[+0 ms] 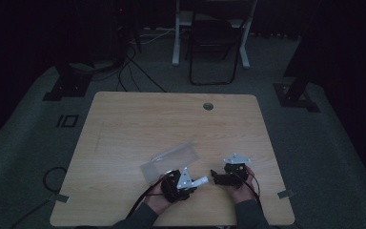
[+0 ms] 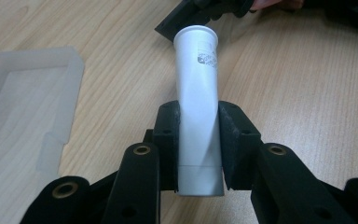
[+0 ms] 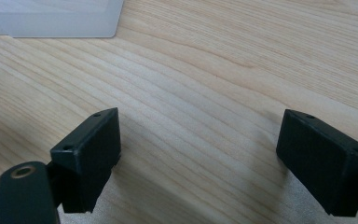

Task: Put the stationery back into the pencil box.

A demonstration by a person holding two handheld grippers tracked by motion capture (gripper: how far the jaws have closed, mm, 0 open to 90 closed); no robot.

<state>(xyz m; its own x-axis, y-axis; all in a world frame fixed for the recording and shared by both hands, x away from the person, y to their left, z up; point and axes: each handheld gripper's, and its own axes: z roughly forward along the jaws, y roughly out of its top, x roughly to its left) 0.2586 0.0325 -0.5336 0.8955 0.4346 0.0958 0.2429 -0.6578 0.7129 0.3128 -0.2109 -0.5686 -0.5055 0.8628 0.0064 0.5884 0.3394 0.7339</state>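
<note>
Black jaws of my left gripper [image 2: 199, 140] sat closest to the lens, pinched on a white tube [image 2: 196, 112] from both sides. Item one: that tube, plain white plastic, flat crimped end toward the camera, round cap end pointing away toward the right gripper. A small grey printed patch showed near the cap; I could not read any lettering or brand on it. In the high view the tube [image 1: 200, 181] stuck out rightward from the left gripper [image 1: 190, 183], at the near edge of the wooden table [image 1: 171, 119].

Item two: a translucent plastic box [image 2: 23, 102], shallow and frosted, lay flat on the table just left of the tube; I saw no label on it. From above it [image 1: 170, 161] lay just beyond my left hand.

Item three: my right gripper [image 3: 200, 154], jaws spread wide with bare wood grain between them, nothing held. In the high view it [image 1: 217, 175] rested near the tube's cap end, apart from it.
</note>
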